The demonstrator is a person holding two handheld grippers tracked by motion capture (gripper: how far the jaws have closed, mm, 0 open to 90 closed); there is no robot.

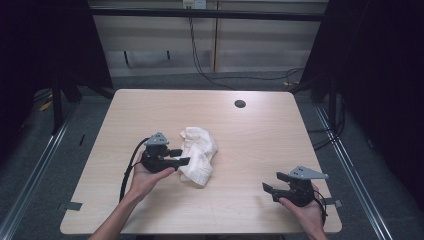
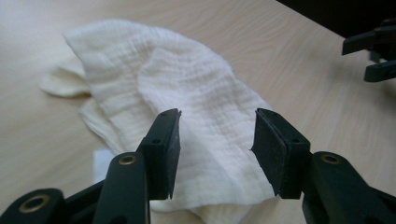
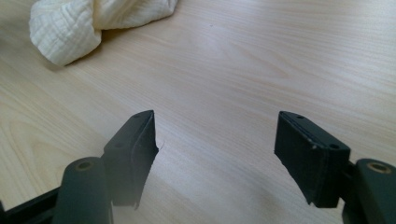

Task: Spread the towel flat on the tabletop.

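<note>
From where I sit, my left gripper [image 1: 181, 156] is the one that matters: it hovers at the near edge of the cream cloth [image 1: 199, 154], jaws spread wide and holding nothing, with the cloth lying straight ahead of them and partly under them. In the left gripper view the cloth [image 2: 187, 107] runs away from the jaws toward the upper left, so its long axis lies roughly along my line of reach, a little slanted, and the nearest hem sits right between the open pads [image 2: 170, 149]. I cannot tell whether the pads touch the fabric or hang just above it. My right gripper [image 1: 276, 187] is well apart from the cloth, off to its side near the table's [image 1: 260, 135] front corner, also spread open and empty; in its own view the jaws frame bare wood, and a rolled end of the cloth [image 3: 70, 28] sits far ahead to the upper left. So I judge the left hand [image 1: 150, 175] should make the pinch. The cloth is a crumpled, loosely folded piece of thin, ribbed gauze-like weave, soft and limp, with layered flaps; I expect it to sag and slide when lifted.
</note>
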